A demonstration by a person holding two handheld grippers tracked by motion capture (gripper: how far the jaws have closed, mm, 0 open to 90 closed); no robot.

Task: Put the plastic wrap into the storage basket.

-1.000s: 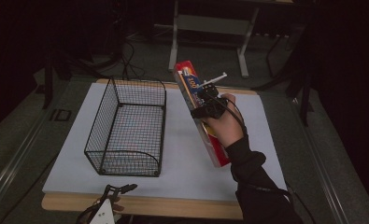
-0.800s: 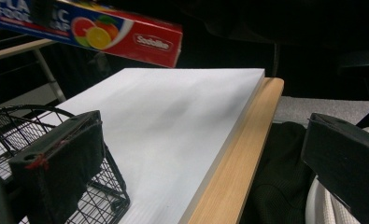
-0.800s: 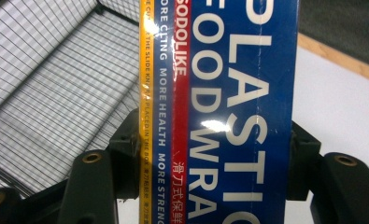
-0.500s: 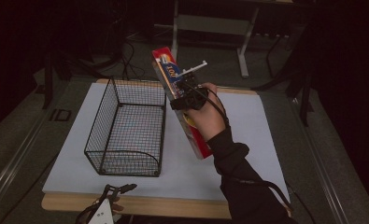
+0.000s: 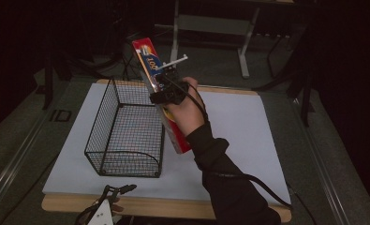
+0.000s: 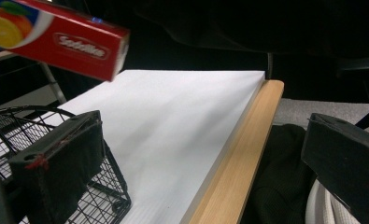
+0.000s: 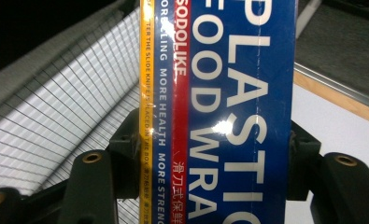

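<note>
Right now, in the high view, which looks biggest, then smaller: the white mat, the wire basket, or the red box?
1. White mat
2. Wire basket
3. Red box, raised nearer the camera in the right claw

The basket [image 5: 126,131] stands on the table's [image 5: 248,136] left half, near the front edge. The box [image 5: 161,93] hangs tilted above the table's middle, just right of the basket. The left gripper [image 5: 108,199] lies at the front edge, before the basket.

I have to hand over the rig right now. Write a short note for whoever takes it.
Right gripper: shut on the plastic wrap box, held in the air, tilted, beside the wire basket's right wall.
Left gripper: open, holding nothing, at the table's near edge.
Done: box lifted off the table.
Left: probably lowering the box into the basket, which holds nothing yet.
</note>
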